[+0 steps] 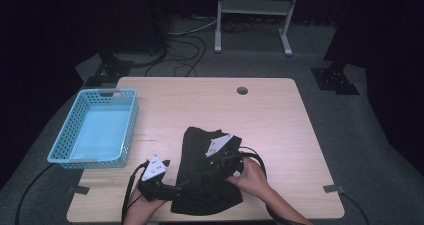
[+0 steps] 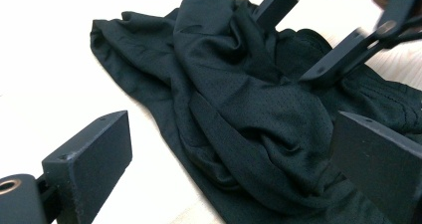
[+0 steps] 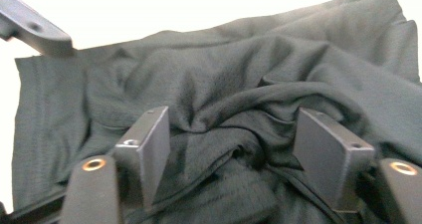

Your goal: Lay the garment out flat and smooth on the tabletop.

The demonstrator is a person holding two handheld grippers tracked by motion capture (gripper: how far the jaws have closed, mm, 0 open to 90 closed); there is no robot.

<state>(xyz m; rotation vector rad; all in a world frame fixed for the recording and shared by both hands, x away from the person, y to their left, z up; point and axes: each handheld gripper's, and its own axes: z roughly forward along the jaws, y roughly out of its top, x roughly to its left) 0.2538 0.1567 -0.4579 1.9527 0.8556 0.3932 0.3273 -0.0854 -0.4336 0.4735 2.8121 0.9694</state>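
A crumpled black mesh garment (image 1: 200,157) lies on the near middle of the wooden table (image 1: 270,120). My left gripper (image 1: 175,187) reaches in from the left at the garment's near edge. In the left gripper view its jaws stand wide apart around the garment (image 2: 239,109), the left jaw over bare table, so the left gripper (image 2: 234,154) is open. My right gripper (image 1: 212,171) hangs over the garment's middle. In the right gripper view the right gripper (image 3: 239,149) is open, with a raised fold of the garment (image 3: 224,84) between the jaws and not pinched.
A light blue perforated basket (image 1: 131,116) stands at the table's left edge. A round cable hole (image 1: 242,90) is at the far middle. Cables trail off the near edge, and a white metal stand (image 1: 252,7) stands on the floor beyond.
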